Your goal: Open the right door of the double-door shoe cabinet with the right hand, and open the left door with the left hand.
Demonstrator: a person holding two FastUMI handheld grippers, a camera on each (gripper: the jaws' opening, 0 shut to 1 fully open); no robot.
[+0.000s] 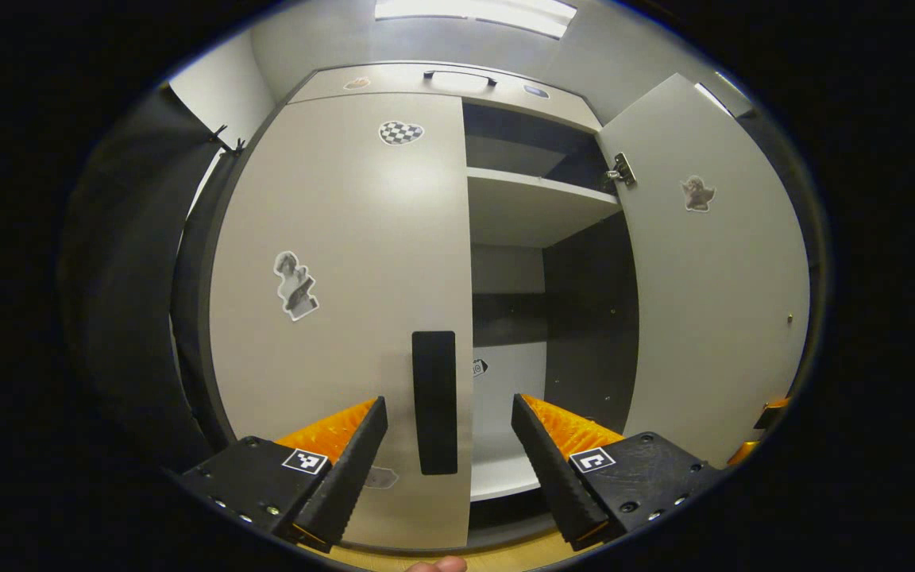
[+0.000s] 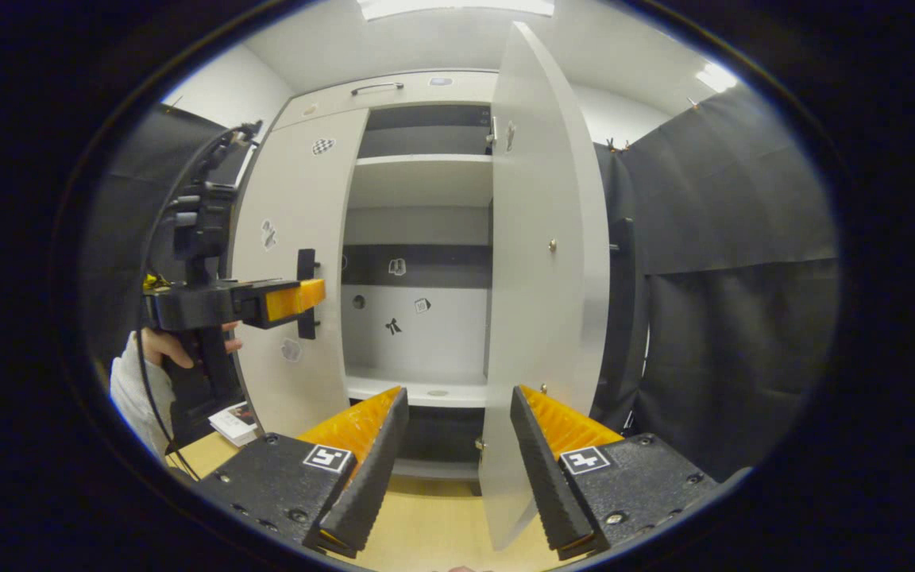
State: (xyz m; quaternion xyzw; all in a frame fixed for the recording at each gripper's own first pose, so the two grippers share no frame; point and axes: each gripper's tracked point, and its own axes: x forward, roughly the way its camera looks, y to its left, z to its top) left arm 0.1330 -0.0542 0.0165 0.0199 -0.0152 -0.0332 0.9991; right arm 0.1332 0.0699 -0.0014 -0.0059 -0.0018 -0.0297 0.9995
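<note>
Up close in the left gripper view, my left gripper (image 1: 449, 445) has its jaws spread wide with nothing between the fingers, and the handle (image 1: 434, 402) of the left door (image 1: 338, 318) sits right in the gap, a bit further in, not touched. That door is flat shut against the cabinet (image 1: 442, 79). It's got a few stickers on it (a checkered one (image 1: 400, 132) near the top, a figure (image 1: 295, 285) lower on the left).

Right door (image 1: 712, 302) is swung well open, hinge (image 1: 621, 170) showing at its top inner corner, so I can see a shelf (image 1: 541, 191) and the dark back panel inside.

Over in the right gripper view, my right gripper (image 2: 457, 453) is also released, fingers apart and holding nothing. It hangs low in front of the cabinet with the open door's (image 2: 541, 278) bottom edge standing between the two fingers, whether it touches either one I can't tell. Off to the left I can see the other gripper (image 2: 299, 298) held level by a hand (image 2: 175, 345) in a light sleeve, its tips right at the shut door's handle (image 2: 307, 294). Wood floor (image 2: 426, 532) below, black cloth (image 2: 735, 278) on the right.
</note>
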